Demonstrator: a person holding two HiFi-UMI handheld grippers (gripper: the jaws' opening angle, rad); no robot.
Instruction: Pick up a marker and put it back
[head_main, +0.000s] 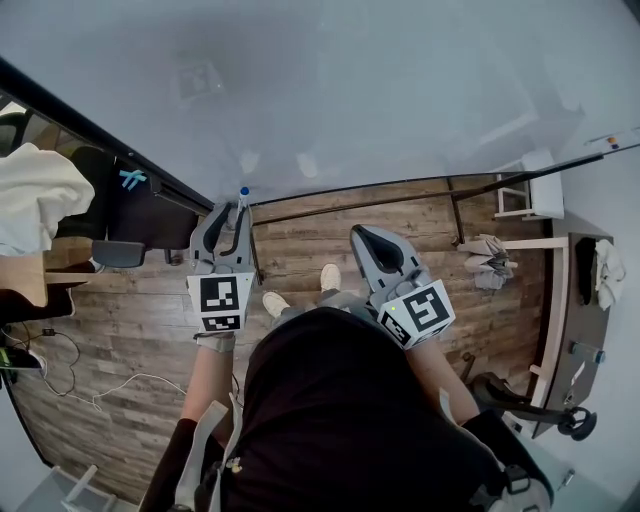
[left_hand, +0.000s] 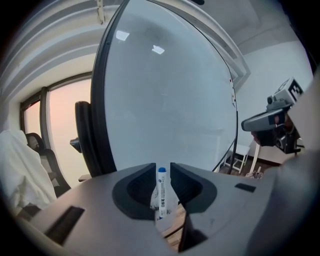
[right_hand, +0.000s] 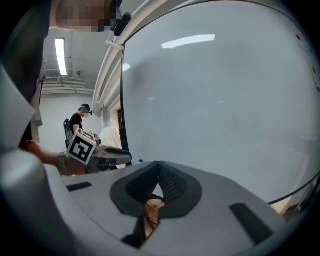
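Observation:
A white marker with a blue cap (left_hand: 161, 187) stands upright between the jaws of my left gripper (left_hand: 161, 167), with a thin gap on each side. Its lower end sits in something white (left_hand: 162, 220) that I cannot make out. In the head view the blue cap (head_main: 243, 191) shows at the tip of the left gripper (head_main: 230, 215), close to the whiteboard (head_main: 350, 90) and its lower frame. My right gripper (head_main: 368, 240) hangs to the right, apart from the marker. Its jaws (right_hand: 158, 165) meet at the tips with nothing between them.
The big whiteboard (right_hand: 225, 100) fills the space ahead on a dark wheeled frame (head_main: 350, 197). A black chair (head_main: 135, 215) and a white cloth (head_main: 35, 195) are at the left, a white stool (head_main: 535, 195) and a desk (head_main: 580, 300) at the right. Cables (head_main: 60, 350) lie on the wood floor.

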